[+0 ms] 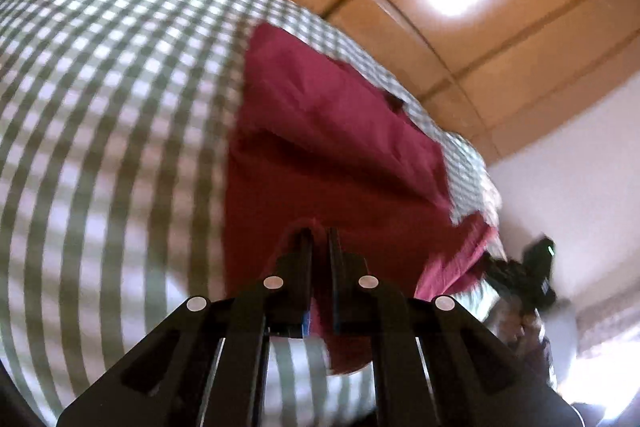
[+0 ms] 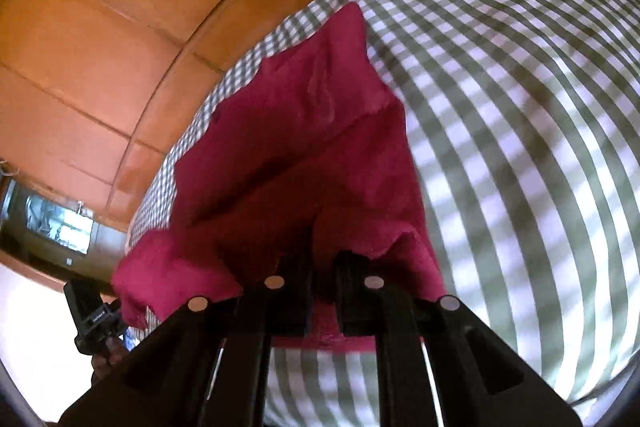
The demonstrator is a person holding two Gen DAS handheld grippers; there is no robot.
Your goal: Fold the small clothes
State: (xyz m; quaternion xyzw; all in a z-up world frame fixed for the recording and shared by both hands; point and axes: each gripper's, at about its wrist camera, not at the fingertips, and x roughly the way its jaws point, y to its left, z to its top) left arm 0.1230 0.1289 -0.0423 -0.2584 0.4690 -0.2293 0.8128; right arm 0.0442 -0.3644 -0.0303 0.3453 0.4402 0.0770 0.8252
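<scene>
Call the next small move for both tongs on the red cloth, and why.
Probably carry the held edge forward over the rest of the red garment. Left tongs and right tongs are both pinched on its near edge, lifted off the checked sheet, while its far part lies flat there.

Bare checked sheet (image 1: 100,107) lies open beside the red garment (image 1: 320,131).

No text, label or number is readable; small print on the other gripper's camera (image 2: 93,315) blurs.
</scene>
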